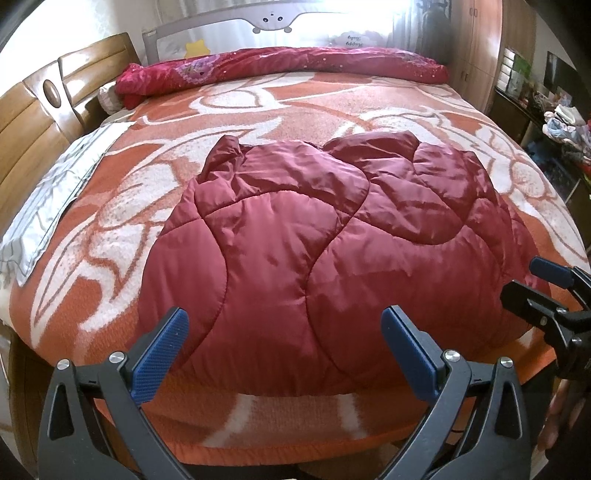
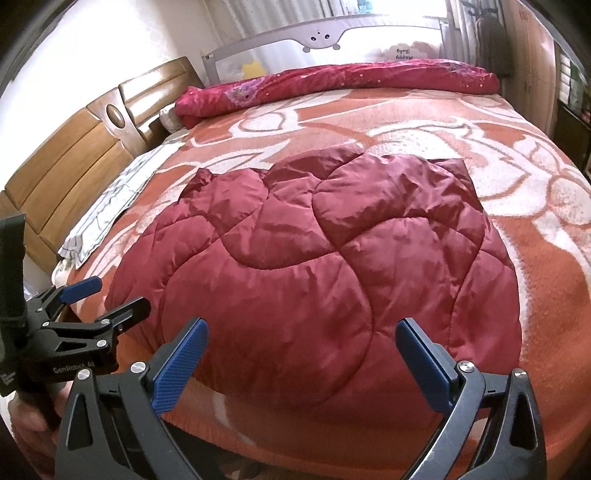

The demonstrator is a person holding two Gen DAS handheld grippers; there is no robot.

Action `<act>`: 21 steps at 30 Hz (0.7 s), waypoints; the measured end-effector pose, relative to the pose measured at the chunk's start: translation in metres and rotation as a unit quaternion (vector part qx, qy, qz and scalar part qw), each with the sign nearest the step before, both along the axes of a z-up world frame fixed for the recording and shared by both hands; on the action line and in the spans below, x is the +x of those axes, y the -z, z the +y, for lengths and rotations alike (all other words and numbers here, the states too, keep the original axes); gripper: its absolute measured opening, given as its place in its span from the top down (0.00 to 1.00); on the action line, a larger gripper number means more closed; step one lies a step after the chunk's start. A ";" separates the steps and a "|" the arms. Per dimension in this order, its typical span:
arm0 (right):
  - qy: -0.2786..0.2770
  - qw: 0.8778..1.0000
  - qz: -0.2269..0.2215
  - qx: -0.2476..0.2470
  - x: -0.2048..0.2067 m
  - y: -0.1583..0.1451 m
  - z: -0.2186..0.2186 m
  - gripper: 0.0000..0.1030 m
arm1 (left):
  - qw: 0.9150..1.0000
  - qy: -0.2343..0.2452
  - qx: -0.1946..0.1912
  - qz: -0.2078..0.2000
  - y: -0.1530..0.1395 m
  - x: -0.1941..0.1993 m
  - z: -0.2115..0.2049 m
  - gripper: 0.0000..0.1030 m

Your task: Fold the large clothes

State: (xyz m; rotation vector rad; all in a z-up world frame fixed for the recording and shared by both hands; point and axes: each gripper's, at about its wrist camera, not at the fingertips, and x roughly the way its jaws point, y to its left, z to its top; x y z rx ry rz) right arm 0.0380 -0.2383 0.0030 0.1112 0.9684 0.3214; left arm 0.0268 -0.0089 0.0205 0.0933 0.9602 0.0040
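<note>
A dark red quilted jacket (image 1: pixel 314 236) lies in a puffy, folded bundle on the orange-and-white blanket (image 1: pixel 258 110) near the bed's front edge. It fills the middle of the right wrist view too, as the jacket (image 2: pixel 314 251). My left gripper (image 1: pixel 284 317) is open, hovering just above the jacket's near hem with nothing between its fingers. My right gripper (image 2: pixel 303 328) is also open over the near hem, empty. Each gripper shows in the other's view: the right gripper (image 1: pixel 524 278) at the jacket's right edge, the left gripper (image 2: pixel 114 293) at its left edge.
A rolled red duvet (image 1: pixel 280 66) lies along the far side under a grey bed rail (image 1: pixel 221 14). The wooden headboard (image 1: pixel 40 122) and a grey striped cloth (image 1: pixel 55 192) are on the left. A cluttered shelf (image 1: pixel 554 110) stands at the right.
</note>
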 end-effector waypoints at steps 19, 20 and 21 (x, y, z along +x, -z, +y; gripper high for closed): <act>-0.003 1.000 0.007 -0.002 0.005 0.004 0.000 0.01 | 1.000 0.002 -0.002 0.006 0.002 0.004 -0.003 0.00; -0.002 1.000 0.007 -0.002 0.005 0.005 0.000 0.01 | 1.000 0.002 -0.002 0.006 0.002 0.004 -0.003 0.00; -0.002 1.000 0.006 -0.002 0.005 0.005 0.000 0.01 | 1.000 0.002 -0.002 0.006 0.002 0.004 -0.003 0.00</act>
